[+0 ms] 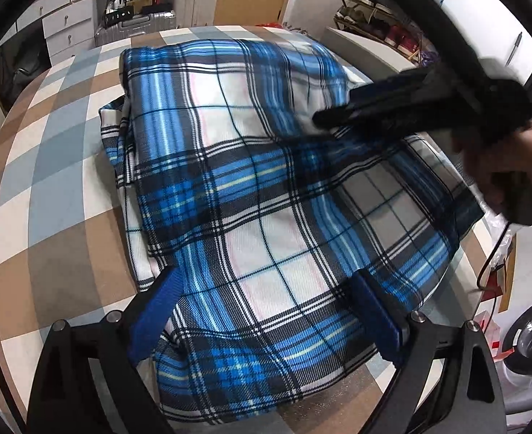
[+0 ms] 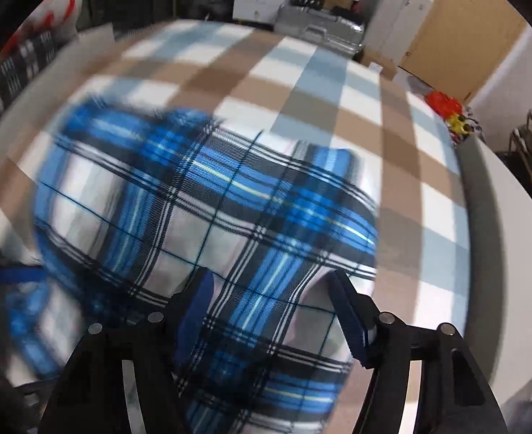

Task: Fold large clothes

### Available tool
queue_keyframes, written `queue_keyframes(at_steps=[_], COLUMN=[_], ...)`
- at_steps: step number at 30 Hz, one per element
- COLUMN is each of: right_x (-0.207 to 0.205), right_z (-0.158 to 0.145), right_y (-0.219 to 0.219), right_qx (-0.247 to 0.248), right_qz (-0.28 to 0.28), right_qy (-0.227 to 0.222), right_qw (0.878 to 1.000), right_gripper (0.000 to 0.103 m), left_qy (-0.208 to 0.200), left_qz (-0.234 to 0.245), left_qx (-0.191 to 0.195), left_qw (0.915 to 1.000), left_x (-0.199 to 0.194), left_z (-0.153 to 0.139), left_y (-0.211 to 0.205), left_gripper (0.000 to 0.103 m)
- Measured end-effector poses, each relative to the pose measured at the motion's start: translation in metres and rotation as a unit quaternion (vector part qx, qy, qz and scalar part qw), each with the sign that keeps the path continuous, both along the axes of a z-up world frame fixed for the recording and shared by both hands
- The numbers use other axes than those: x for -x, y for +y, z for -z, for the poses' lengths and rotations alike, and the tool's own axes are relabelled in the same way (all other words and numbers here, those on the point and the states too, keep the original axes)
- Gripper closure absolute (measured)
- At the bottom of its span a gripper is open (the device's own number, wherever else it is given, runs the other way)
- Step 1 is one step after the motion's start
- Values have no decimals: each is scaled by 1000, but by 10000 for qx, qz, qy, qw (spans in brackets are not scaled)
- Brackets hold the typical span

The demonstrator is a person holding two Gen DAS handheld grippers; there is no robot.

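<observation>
Left claw (image 1: 266, 311) was spread wide, both blue pads (image 1: 150, 318) down against the plaid garment (image 1: 237, 166), one on either side of a white square of the fabric. Cloth ran flat between the pads; they were not pinching it.

The garment, blue, white and black plaid, lay bunched in layers on the checked worktop (image 1: 49, 181), roughly centred, with its right edge at the worktop's right side.

Right claw (image 2: 269, 311) was partly spread. A raised fold of the plaid garment (image 2: 201, 209) ran up between its pads (image 2: 349, 318). The cloth lay against the left pad; a gap showed at the right pad, so whether it was clamped I couldn't tell. That view was motion-blurred. In the left wrist view the right claw (image 1: 324, 117) reached in from the right over the garment, a hand (image 1: 512, 166) on its grip.
</observation>
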State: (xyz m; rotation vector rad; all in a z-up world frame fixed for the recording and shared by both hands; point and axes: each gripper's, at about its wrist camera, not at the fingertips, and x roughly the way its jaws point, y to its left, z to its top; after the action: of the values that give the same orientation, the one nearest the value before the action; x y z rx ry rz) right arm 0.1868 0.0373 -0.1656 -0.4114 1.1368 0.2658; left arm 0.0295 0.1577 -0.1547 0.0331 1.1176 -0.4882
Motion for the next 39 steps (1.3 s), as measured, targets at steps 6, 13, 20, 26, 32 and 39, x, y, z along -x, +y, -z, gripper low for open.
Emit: queue_keyframes(at_steps=[6,13,20,26,32,39], right_x=[-7,-32,-69,-68,-42,13], right_z=[1,-65,1,6,-28,-22], right_y=[-19,-20,17,6,-38,-111], right_qx=[-552,-1593,-843,-1131,-2395,-3465], right_qz=[36,226,159,99,105,551], right_qy=[411,39,646,511,181,375], right_qw=[9976,9870,9942,9922,9707,9357], right_gripper=[35,22,20,18,16,3], left_qy=[324,303,163,265,803,1211], left_qz=[-170,-22,122,221,-73,-962], left_qx=[297,187,-267,-222,467,1527], left_qw=[9989,9994,9994,9992,9956,9761], left_x=[-9,-14,-13,-17,-38,-70], left_z=[-3,-1,1,2,-17,-23], left_y=[10,13,2,1,27,95], left_gripper=[12,12,12,7,6,6])
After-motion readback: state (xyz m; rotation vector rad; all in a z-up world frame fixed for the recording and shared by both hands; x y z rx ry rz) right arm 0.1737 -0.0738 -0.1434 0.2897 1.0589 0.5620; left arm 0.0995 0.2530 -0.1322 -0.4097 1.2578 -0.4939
